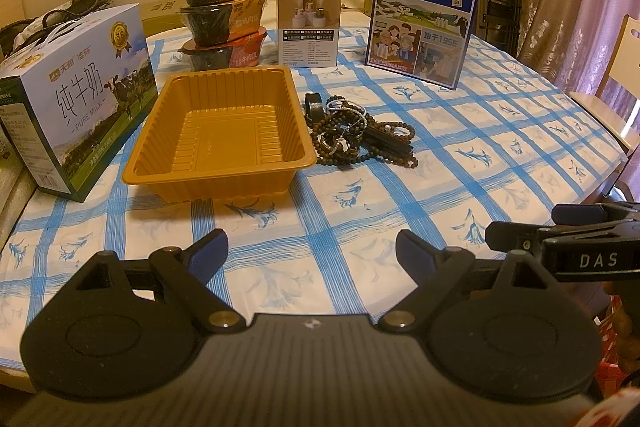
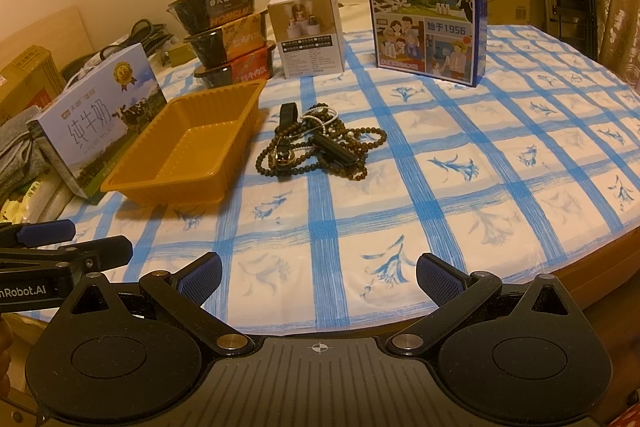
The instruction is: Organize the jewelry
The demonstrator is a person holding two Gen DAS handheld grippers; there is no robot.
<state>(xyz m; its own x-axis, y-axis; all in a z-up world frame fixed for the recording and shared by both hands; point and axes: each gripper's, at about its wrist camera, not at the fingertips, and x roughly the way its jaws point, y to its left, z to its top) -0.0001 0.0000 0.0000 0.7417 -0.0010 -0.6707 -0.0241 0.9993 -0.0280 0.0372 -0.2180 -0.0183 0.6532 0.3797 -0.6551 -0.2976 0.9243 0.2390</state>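
Note:
A tangled pile of jewelry (image 1: 356, 131) (image 2: 320, 145), dark bead strings, rings, a silver chain and black pieces, lies on the blue-checked tablecloth. Just left of it stands an empty orange plastic tray (image 1: 224, 135) (image 2: 188, 151). My left gripper (image 1: 312, 251) hovers open over the near part of the table, well short of both. My right gripper (image 2: 318, 273) is open too, near the front edge, with nothing between its fingers. In each wrist view the other gripper's fingers show at the side: the right one (image 1: 560, 227) and the left one (image 2: 60, 247).
A white milk carton box (image 1: 76, 95) (image 2: 100, 115) stands left of the tray. Behind it are three stacked food bowls (image 1: 222, 15) (image 2: 226, 35), a small white box (image 1: 309, 25) (image 2: 307, 33) and a blue milk box (image 1: 424, 19) (image 2: 426, 11). A chair (image 1: 616, 75) stands at the right.

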